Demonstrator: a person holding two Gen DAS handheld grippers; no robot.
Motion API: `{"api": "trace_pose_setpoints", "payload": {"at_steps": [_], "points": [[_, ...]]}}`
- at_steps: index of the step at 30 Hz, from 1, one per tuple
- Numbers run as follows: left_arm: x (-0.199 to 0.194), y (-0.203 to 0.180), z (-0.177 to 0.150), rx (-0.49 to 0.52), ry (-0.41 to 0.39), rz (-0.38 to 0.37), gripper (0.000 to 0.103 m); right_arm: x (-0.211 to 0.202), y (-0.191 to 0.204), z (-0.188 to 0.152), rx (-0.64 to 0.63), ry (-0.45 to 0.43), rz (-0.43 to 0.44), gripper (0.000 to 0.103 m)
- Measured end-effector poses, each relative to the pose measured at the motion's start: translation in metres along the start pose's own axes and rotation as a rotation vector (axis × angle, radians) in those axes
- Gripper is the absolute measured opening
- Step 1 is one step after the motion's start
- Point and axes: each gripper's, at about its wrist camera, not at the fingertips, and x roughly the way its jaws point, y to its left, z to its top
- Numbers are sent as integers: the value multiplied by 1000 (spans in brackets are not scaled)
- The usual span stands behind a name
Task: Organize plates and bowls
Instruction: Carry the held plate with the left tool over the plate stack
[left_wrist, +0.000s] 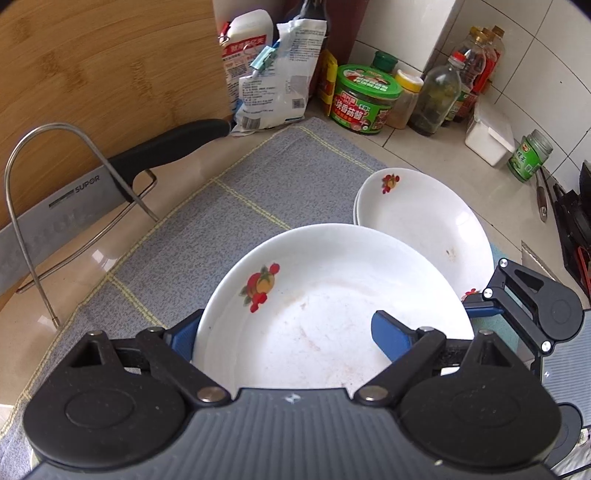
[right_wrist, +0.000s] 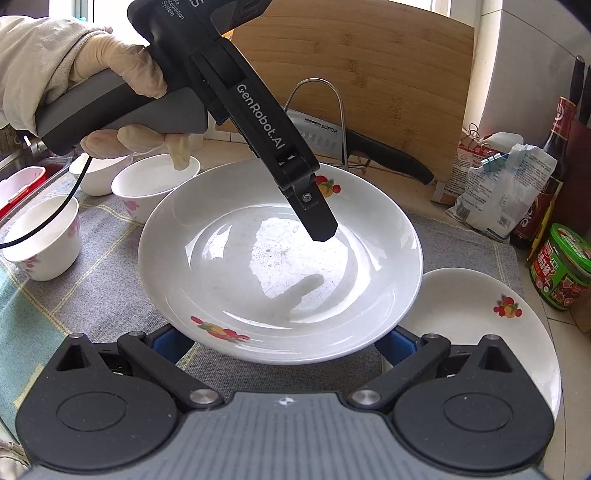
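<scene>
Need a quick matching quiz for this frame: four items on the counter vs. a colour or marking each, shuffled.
Items:
1. large plate
2. bowls
3. jar
4. cleaver

Markings:
A. green lid
B. black handle
C. fruit print
D. pink flower print

Pairs: 1-C, 2-D, 3-A, 4-B
</scene>
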Motion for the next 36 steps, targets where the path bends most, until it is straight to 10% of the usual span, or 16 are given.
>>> {"api": "trace_pose_setpoints", "payload": {"at_steps": [36], "points": [[101, -117, 81, 261, 57, -185, 93, -54, -87, -65, 235, 57, -270, 103]]}}
